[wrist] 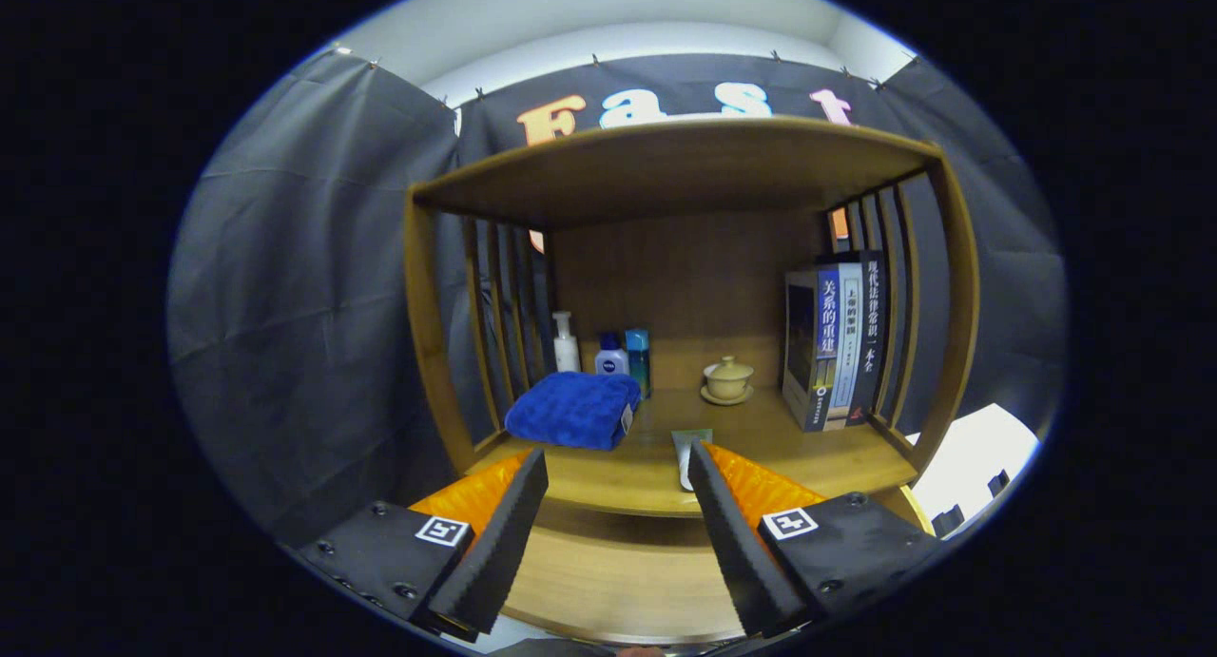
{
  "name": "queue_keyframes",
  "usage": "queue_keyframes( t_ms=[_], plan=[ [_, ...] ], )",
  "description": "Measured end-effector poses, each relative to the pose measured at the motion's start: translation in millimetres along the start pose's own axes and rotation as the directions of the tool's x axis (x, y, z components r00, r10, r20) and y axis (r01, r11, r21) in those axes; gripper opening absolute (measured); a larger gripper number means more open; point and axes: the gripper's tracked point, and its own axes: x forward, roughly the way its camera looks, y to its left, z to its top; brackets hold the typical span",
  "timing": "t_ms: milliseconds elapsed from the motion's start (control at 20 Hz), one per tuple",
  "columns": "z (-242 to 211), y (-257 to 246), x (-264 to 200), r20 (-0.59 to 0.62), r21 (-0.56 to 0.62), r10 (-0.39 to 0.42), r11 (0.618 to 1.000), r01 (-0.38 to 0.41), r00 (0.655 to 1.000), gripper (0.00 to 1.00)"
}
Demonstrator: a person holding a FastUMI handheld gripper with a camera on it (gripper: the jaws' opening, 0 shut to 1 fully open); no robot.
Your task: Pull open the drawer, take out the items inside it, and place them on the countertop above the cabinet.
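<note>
My gripper [618, 453] is open, with nothing between its fingers, and points at a wooden cabinet. Its fingertips reach the front edge of the countertop [808, 457]. A small pale tube [685, 448] lies on the countertop right beside the right fingertip. A folded blue towel [575, 408] rests on the countertop's left side, just beyond the left fingertip. Below the countertop's edge, a flat wooden surface [618, 581] spans the space between my fingers; I cannot tell whether it is the drawer's front or its inside.
At the back of the countertop stand a white pump bottle [566, 343], a small blue-capped bottle [611, 356] and a teal box [638, 357]. A lidded teacup on a saucer [728, 379] sits mid-back. Upright books [841, 343] lean on the slatted right side. A wooden shelf [666, 163] roofs the space.
</note>
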Motion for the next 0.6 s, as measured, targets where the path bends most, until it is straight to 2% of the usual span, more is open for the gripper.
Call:
queue_keyframes(
  t_ms=[150, 300, 600],
  plan=[
    [-13, 15, -31, 0.026, -0.016, 0.016, 1.000, -0.015, 1.000, 0.96],
    [-28, 28, -56, 0.060, 0.022, 0.028, 0.999, -0.029, 0.998, 0.96],
    [-56, 18, -87, 0.103, -0.014, -0.042, 0.999, 0.044, 0.994, 0.96]
  ],
)
